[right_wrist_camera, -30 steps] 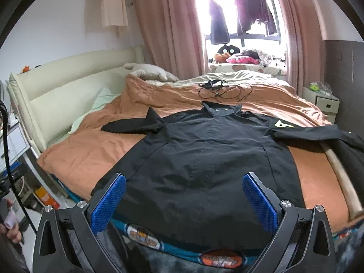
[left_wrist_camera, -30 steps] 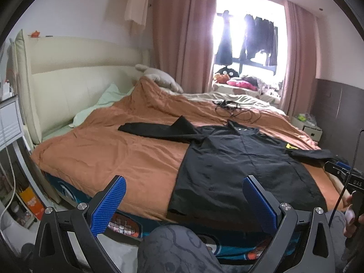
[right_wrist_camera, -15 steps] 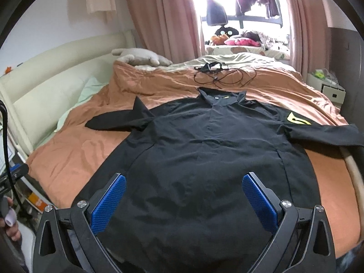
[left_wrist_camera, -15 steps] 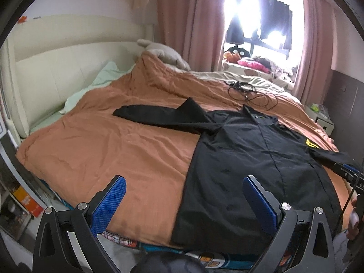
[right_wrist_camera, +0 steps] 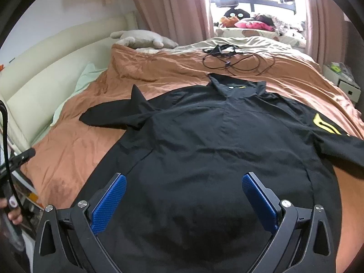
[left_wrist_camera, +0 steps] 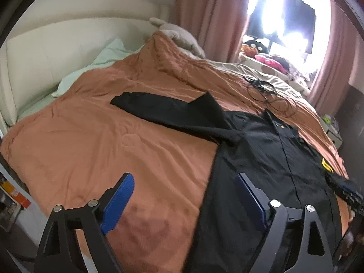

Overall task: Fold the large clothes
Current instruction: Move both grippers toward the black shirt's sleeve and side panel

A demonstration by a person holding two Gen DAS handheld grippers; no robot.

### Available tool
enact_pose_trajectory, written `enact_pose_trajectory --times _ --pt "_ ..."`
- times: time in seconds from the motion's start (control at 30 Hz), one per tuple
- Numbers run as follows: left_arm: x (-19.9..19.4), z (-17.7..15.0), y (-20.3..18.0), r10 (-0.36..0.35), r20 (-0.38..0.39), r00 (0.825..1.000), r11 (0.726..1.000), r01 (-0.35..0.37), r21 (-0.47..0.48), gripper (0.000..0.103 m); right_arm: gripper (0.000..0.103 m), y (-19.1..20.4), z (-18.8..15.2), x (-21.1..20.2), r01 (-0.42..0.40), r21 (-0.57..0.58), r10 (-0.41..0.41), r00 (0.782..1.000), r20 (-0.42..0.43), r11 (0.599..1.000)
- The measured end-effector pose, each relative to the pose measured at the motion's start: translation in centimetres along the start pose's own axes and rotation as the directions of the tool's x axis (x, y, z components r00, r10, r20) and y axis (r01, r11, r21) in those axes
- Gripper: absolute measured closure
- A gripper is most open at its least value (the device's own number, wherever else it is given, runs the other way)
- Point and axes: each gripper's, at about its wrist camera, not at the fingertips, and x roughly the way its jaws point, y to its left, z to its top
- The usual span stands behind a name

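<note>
Bed: a wide bed with a rust-orange duvet point(left_wrist_camera: 95, 141) spread over it and a cream padded headboard point(left_wrist_camera: 45, 52) along its left side.
Pillow: a pale green pillow point(left_wrist_camera: 91, 66) lies between duvet and headboard.
Plush toy: a grey soft toy point(right_wrist_camera: 141, 38) rests at the far edge of the duvet.
Cables: a tangle of black cables point(right_wrist_camera: 234, 61) lies on the duvet just beyond the shirt's collar.
Room: pink curtains point(right_wrist_camera: 173, 9) frame a bright window point(left_wrist_camera: 282, 20) with dark clothes hanging in it; a small white nightstand point(right_wrist_camera: 343, 82) stands to the right of the bed.
Shirt: a large black shirt point(right_wrist_camera: 216, 150) lies flat on the duvet, front up, collar away from the cameras, both sleeves stretched sideways; a yellow emblem point(right_wrist_camera: 323, 122) shows on one sleeve.
Left tongs point(left_wrist_camera: 184, 198): tilted down over the near edge of the bed, above the shirt's side edge and bare duvet; the blue pads are apart and closing, with nothing between them.
Right tongs point(right_wrist_camera: 184, 200): tilted down over the shirt's lower body, pads wide apart, gripping nothing.
Hand: part of a hand point(right_wrist_camera: 11, 211) shows at the left rim of the right wrist view.
</note>
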Motion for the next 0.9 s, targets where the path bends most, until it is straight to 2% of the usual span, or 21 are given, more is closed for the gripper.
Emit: enact_pose_trajectory --times 0.23,0.37,0.5,0.57,0.63,0.73,0.9 --pt "6.1 4.2 2.8 0.026 -0.032 0.999 0.996 -0.028 -0.087 0.025 0.015 0.3 2.9 4.8 -0.029 -0.020 0.028 0.999 -0.046 0.999" --pt "9.8 6.1 4.7 0.032 -0.062 0.998 0.989 -0.041 -0.144 0.037 0.023 0.1 4.4 7.3 -0.043 -0.023 0.042 0.997 -0.063 0.999" --pt "13.7 7.9 6.6 0.045 -0.085 0.995 0.982 -0.059 -0.177 0.043 0.025 0.0 5.4 9.8 -0.055 -0.013 0.054 0.995 -0.079 0.998" --pt "15.4 8.4 7.3 0.034 -0.098 0.995 0.980 -0.052 -0.191 0.048 0.031 -0.2 5.8 11.1 -0.059 -0.003 0.058 0.994 -0.093 0.998" --pt "17.3 9.0 8.2 0.031 -0.113 0.993 0.976 -0.055 -0.212 0.049 0.036 -0.2 6.0 12.6 -0.060 0.011 0.061 0.992 -0.114 0.998" --pt "20.2 9.8 9.8 0.014 -0.136 0.991 0.966 -0.049 -0.255 0.056 0.043 -0.3 6.2 14.7 -0.067 0.031 0.070 0.987 -0.145 0.997" --pt "24.2 11.2 11.7 -0.015 -0.159 0.987 0.949 -0.036 -0.313 0.056 0.055 -0.4 6.4 18.1 -0.072 0.064 0.083 0.979 -0.184 0.995"
